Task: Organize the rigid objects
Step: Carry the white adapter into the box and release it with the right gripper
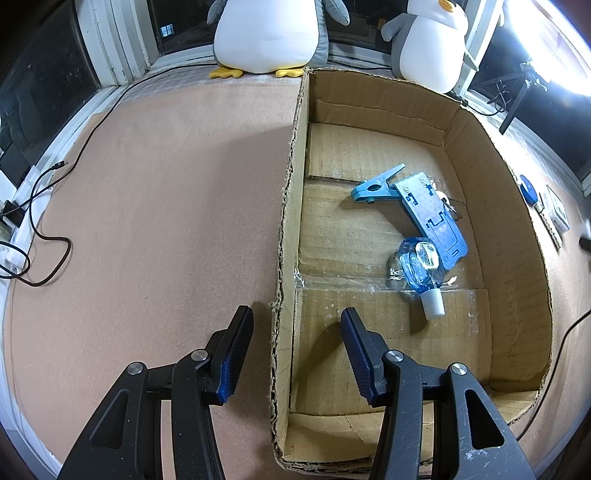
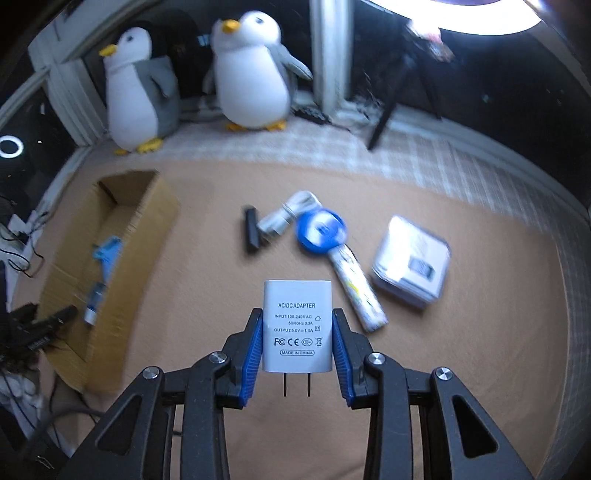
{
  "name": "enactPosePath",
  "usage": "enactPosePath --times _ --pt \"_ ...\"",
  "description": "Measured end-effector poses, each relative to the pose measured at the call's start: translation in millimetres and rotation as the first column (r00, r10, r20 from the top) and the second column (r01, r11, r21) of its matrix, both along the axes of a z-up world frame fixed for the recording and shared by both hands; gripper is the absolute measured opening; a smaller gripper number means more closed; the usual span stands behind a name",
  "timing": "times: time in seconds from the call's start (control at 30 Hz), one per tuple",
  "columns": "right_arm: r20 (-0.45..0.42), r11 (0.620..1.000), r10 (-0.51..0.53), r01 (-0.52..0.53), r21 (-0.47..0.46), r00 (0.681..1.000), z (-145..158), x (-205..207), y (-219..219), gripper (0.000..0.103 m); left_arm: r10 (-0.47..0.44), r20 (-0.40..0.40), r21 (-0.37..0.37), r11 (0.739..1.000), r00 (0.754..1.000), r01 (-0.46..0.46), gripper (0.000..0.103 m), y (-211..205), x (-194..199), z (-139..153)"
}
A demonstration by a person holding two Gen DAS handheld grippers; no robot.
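On the pink mat (image 1: 147, 184) a cardboard box (image 1: 498, 206) is set, open at the top, and every place below is given from it. Beyond the box's far wall two plush penguins (image 1: 269, 33) are stood against the window.

The left gripper (image 1: 295, 343) is held above the box's near left corner. Its jaws are seen standing apart, one finger outside the left wall and the other over the box floor. The wall edge is seen between them from above, and nothing is clamped.

Well to the right of the box, the right gripper (image 2: 297, 315) is held above the mat. Its jaws are closed on a white AC/DC adapter (image 2: 295, 343), which is pinched by its two sides, printed face up and prongs pointing back toward the camera.

Farthest right of the box a flat white carton (image 2: 412, 260) is laid on the mat.

Inside the box, toward its right wall, a light blue plastic stand (image 1: 424, 206) is laid flat. Its lower end is touched by a small blue bottle (image 1: 419, 266) with a white cap, lying on its side.

Between the box and the carton, a printed white tube (image 2: 360, 291), a round blue reel (image 2: 320, 230), a bundled white cable (image 2: 286, 216) and a small black piece (image 2: 252, 229) are spread on the mat; all are blurred.
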State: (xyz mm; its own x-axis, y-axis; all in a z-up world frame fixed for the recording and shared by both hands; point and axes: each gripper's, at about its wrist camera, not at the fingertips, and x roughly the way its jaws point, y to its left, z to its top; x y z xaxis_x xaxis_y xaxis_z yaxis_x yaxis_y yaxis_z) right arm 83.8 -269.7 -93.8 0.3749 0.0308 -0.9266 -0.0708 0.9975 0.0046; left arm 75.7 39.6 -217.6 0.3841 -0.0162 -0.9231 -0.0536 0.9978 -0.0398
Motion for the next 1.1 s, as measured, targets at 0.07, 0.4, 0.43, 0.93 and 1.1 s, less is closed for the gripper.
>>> enactPosePath --times 0.07,0.4,0.43,0.93,1.1 --pt "0.026 0.999 0.032 -0.033 0.024 0.999 7 8 21 0.032 0.0 0.0 -0.002 1.0 1.0 0.0 0.054 0 0 0" --pt "0.017 0.947 0.294 -0.294 0.126 0.956 5 26 144 0.032 0.002 0.0 -0.004 1.0 1.0 -0.002 0.054 0 0 1" --pt "0.007 0.937 0.326 -0.324 0.127 0.945 1 24 156 0.032 0.002 0.0 -0.005 1.0 1.0 -0.002 0.054 0 0 1" --pt "-0.13 0.872 0.486 -0.468 0.145 0.864 -48 -18 216 0.032 0.003 0.002 -0.01 1.0 1.0 -0.003 0.054 1 1 1" --pt "-0.142 0.865 0.499 -0.482 0.14 0.855 -54 -24 221 0.032 0.003 0.002 -0.01 1.0 1.0 -0.003 0.054 1 1 1"
